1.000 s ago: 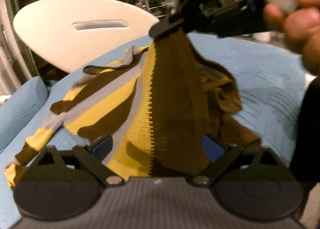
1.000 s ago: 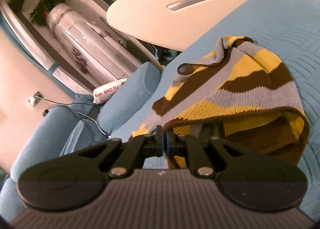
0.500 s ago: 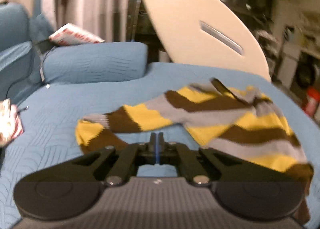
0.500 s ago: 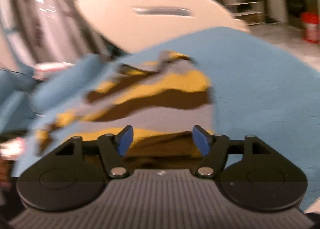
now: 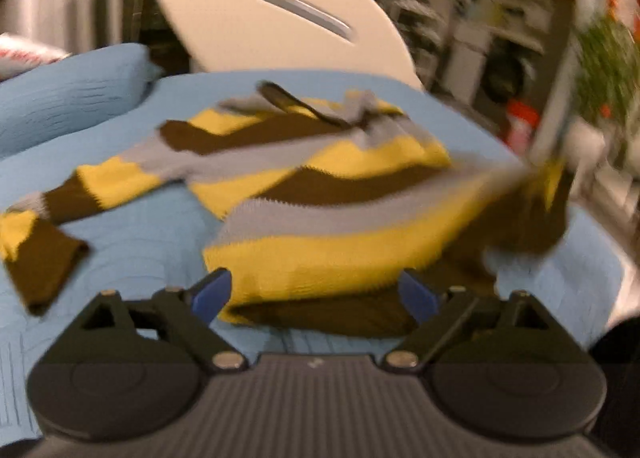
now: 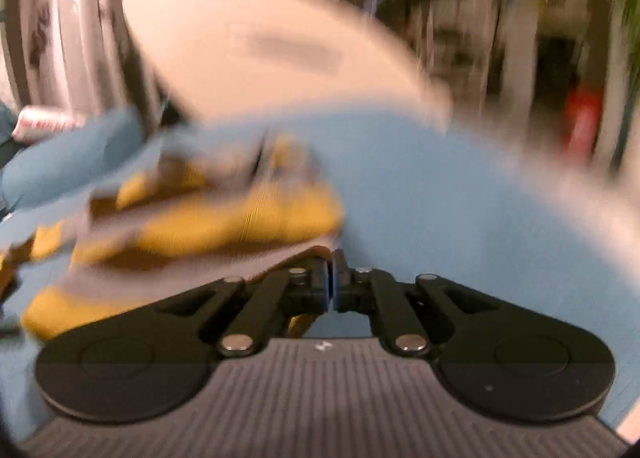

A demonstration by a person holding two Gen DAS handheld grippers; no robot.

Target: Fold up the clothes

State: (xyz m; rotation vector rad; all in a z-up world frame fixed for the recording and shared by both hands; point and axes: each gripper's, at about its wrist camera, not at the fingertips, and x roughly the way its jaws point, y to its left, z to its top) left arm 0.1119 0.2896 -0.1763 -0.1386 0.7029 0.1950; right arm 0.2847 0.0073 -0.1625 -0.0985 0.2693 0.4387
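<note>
Left gripper (image 5: 314, 294) jaws released at the sweater (image 5: 320, 194) hem; right gripper (image 6: 332, 282) clenched, apparently pinching the sweater's edge. Grab the hem corner squarely, then pull taut.

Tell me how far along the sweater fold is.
Early. Done: nothing neat yet; the sweater lies rumpled on the blue cover, sleeve splayed out. In hand: right gripper looks shut at its edge; left gripper is open. Left: sleeves and body folds.
</note>
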